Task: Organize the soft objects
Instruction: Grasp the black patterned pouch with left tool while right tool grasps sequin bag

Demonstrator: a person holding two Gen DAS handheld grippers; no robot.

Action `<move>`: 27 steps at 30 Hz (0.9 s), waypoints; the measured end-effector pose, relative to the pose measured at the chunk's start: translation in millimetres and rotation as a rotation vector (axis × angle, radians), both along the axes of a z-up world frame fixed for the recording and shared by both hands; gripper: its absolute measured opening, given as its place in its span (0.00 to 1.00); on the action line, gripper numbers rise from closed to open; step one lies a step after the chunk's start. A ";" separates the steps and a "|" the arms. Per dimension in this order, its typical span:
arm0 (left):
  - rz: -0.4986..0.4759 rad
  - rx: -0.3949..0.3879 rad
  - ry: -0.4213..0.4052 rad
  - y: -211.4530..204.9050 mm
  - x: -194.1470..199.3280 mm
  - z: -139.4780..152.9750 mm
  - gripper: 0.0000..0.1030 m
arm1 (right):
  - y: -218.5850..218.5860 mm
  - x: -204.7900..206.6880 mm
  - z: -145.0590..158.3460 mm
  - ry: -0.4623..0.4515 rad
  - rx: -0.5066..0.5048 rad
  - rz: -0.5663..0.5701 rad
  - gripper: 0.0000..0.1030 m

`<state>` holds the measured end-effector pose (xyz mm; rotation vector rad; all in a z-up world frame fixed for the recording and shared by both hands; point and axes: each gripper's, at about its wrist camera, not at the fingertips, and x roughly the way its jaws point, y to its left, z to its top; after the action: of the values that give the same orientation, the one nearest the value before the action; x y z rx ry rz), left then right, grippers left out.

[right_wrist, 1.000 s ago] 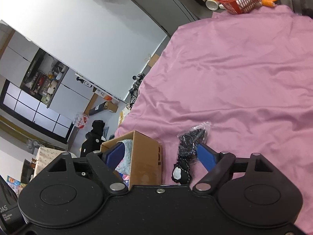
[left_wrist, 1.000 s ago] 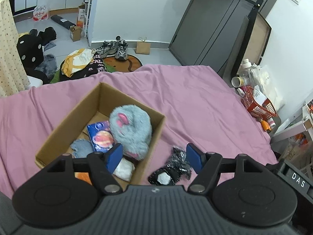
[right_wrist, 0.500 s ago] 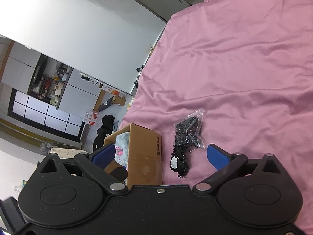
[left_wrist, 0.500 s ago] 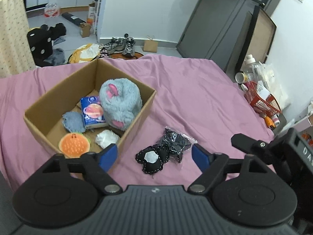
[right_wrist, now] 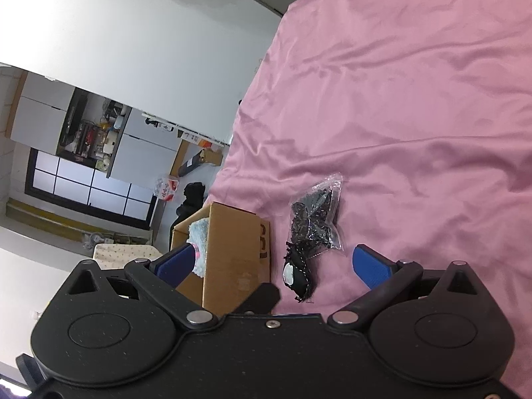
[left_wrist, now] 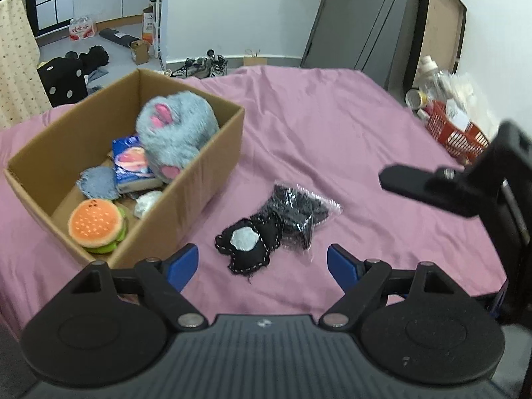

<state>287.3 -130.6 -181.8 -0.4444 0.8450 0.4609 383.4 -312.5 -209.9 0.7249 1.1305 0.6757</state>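
Left hand-held gripper [left_wrist: 262, 264] spread wide, empty, above pink bed [left_wrist: 332, 126]. Right hand-held gripper [right_wrist: 274, 264] also wide, empty. Black felt piece [left_wrist: 244, 244] and bagged black item [left_wrist: 299, 207] lie touching on bed, just right of cardboard box [left_wrist: 199, 196]. Box holds grey plush [left_wrist: 176, 133], burger plush [left_wrist: 96, 226], blue packet [left_wrist: 129, 159].
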 end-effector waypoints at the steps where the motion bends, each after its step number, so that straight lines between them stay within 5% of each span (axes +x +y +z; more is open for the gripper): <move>1: -0.001 0.002 0.003 -1.2 1.7 -3.0 0.80 | 0.9 1.4 -1.5 0.000 0.001 0.004 0.99; 9: 0.006 0.001 0.042 -5.1 22.0 -29.7 0.76 | 1.8 15.0 -18.1 0.040 0.010 0.002 0.94; 13: 0.015 0.005 0.066 -4.6 34.0 -42.9 0.71 | 1.2 26.4 -31.8 0.078 0.007 -0.021 0.77; 19: 0.060 0.000 0.105 3.3 44.5 -58.2 0.63 | 12.3 40.2 -47.6 0.111 0.016 0.014 0.74; 27: 0.100 -0.032 0.120 18.5 46.4 -64.8 0.28 | 31.7 50.4 -62.9 0.145 -0.014 0.058 0.68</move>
<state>333.7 -112.2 -246.7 -0.4937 0.9498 0.5710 433.8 -280.8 -272.8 0.7406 1.2920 0.6711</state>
